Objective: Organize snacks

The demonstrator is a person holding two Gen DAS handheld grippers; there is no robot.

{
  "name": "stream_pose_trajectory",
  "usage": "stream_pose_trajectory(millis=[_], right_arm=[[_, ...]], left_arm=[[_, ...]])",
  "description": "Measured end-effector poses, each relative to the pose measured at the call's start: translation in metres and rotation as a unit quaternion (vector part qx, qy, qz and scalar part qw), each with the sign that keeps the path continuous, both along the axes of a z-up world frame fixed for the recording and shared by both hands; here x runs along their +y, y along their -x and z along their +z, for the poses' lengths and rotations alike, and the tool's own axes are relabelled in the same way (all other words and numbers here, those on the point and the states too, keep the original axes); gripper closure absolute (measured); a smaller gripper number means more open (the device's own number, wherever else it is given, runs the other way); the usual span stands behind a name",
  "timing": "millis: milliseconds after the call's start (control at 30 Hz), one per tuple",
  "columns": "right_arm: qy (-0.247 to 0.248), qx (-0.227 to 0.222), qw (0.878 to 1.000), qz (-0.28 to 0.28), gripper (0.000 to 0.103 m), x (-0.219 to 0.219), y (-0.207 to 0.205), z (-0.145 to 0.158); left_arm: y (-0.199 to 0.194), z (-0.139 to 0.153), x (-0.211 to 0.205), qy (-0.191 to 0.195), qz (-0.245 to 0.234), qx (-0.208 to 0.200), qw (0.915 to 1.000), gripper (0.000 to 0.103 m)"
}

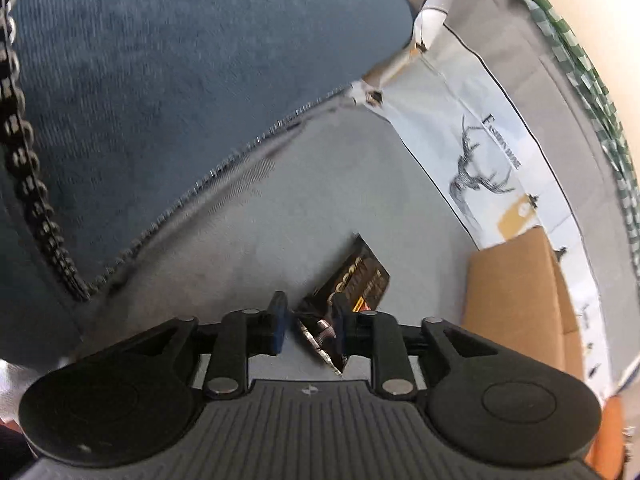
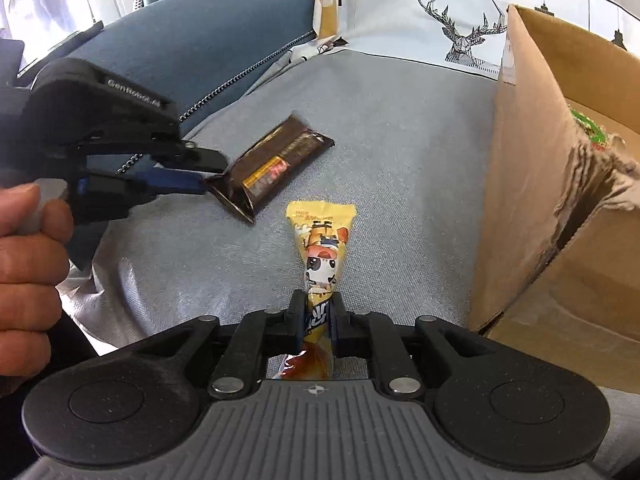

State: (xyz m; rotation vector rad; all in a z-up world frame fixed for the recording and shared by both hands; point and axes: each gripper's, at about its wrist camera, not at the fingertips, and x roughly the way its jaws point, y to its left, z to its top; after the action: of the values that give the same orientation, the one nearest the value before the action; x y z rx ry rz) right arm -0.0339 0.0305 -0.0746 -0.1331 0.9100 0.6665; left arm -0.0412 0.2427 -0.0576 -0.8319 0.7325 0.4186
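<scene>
Right gripper (image 2: 318, 314): the jaws stand nearly closed and clamp the lower part of a yellow snack packet (image 2: 322, 248) printed with a cartoon animal. The packet extends forward from the fingers and lies along the grey cushion cover (image 2: 400, 128); its far, sealed end points away from the camera.

Left gripper (image 1: 308, 326): the jaws stand a small way apart. In the left wrist view, the near end of a dark brown snack packet (image 1: 360, 276) sits in the gap. It lies against the right-hand finger, with clear space on the side of the blue-padded left finger (image 1: 278, 322). In the right wrist view, the same gripper (image 2: 200, 174) meets the crimped end of this packet (image 2: 272, 168), which is tilted with its far end raised above the cushion. Whether the pads press on it cannot be determined.

A hand (image 2: 28, 264) grasps the left gripper's handle.

An open cardboard box (image 2: 528, 184) stands to the right on the cushion, just beside the yellow packet and well apart from the dark one.
</scene>
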Motion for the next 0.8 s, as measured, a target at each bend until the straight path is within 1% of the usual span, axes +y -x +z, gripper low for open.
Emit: stream_pose_trajectory(millis=[33, 67, 100, 133, 167, 200, 267, 300, 367, 433, 633, 667, 700, 733, 767, 800], right_arm=[[-0.001, 0.0, 1.0, -0.001, 0.089, 0.0, -0.001, 0.0], [-0.002, 0.0, 1.0, -0.001, 0.087, 0.0, -0.001, 0.0], [-0.003, 0.0, 1.0, -0.001, 0.083, 0.0, -0.001, 0.0], [-0.003, 0.0, 1.0, 0.0, 0.08, -0.001, 0.0, 0.001], [-0.003, 0.0, 1.0, 0.0, 0.075, -0.001, 0.0, 0.001], [-0.003, -0.001, 1.0, 0.001, 0.073, -0.001, 0.001, 0.0], [0.0, -0.003, 1.0, 0.004, 0.072, -0.002, 0.002, 0.0], [0.001, -0.005, 1.0, 0.005, 0.072, -0.003, 0.006, 0.001], [0.003, -0.008, 1.0, 0.006, 0.072, -0.003, 0.006, 0.001], [0.004, -0.009, 1.0, 0.006, 0.072, -0.003, 0.006, 0.001], [0.009, -0.017, 1.0, 0.005, 0.072, -0.001, 0.006, 0.0], [0.011, -0.019, 1.0, 0.006, 0.073, -0.001, 0.006, 0.0], [0.013, -0.022, 1.0, 0.007, 0.076, -0.001, 0.006, 0.0], [0.015, -0.025, 1.0, 0.006, 0.078, -0.001, 0.007, 0.0], [0.017, -0.027, 0.999, 0.005, 0.085, -0.001, 0.007, 0.0], [0.015, -0.028, 0.999, 0.002, 0.089, -0.002, 0.007, 0.0]], left_arm=[[-0.002, 0.002, -0.003, -0.017, -0.003, 0.001, 0.9998, 0.075], [-0.004, 0.004, -0.006, -0.029, -0.01, 0.003, 0.9995, 0.071], [-0.006, 0.005, -0.01, -0.043, -0.018, 0.007, 0.9989, 0.067], [-0.009, 0.007, -0.016, -0.06, -0.027, 0.012, 0.9978, 0.058], [-0.011, 0.007, -0.021, -0.077, -0.036, 0.017, 0.9962, 0.054], [-0.015, 0.007, -0.026, -0.093, -0.046, 0.021, 0.9944, 0.053], [-0.023, 0.007, -0.037, -0.123, -0.063, 0.031, 0.9899, 0.046], [-0.022, 0.005, -0.04, -0.132, -0.068, 0.033, 0.9883, 0.044], [-0.029, 0.002, -0.046, -0.145, -0.08, 0.037, 0.9855, 0.037], [-0.034, -0.001, -0.051, -0.158, -0.091, 0.044, 0.9823, 0.033], [-0.049, -0.012, -0.063, -0.206, -0.122, 0.065, 0.9688, 0.033], [-0.05, -0.013, -0.065, -0.213, -0.128, 0.067, 0.9664, 0.033], [-0.051, -0.013, -0.068, -0.221, -0.133, 0.07, 0.9636, 0.033], [-0.052, -0.014, -0.071, -0.233, -0.137, 0.075, 0.96, 0.039], [-0.052, -0.014, -0.073, -0.243, -0.141, 0.079, 0.9565, 0.05], [-0.052, -0.013, -0.075, -0.247, -0.144, 0.078, 0.9551, 0.054]])
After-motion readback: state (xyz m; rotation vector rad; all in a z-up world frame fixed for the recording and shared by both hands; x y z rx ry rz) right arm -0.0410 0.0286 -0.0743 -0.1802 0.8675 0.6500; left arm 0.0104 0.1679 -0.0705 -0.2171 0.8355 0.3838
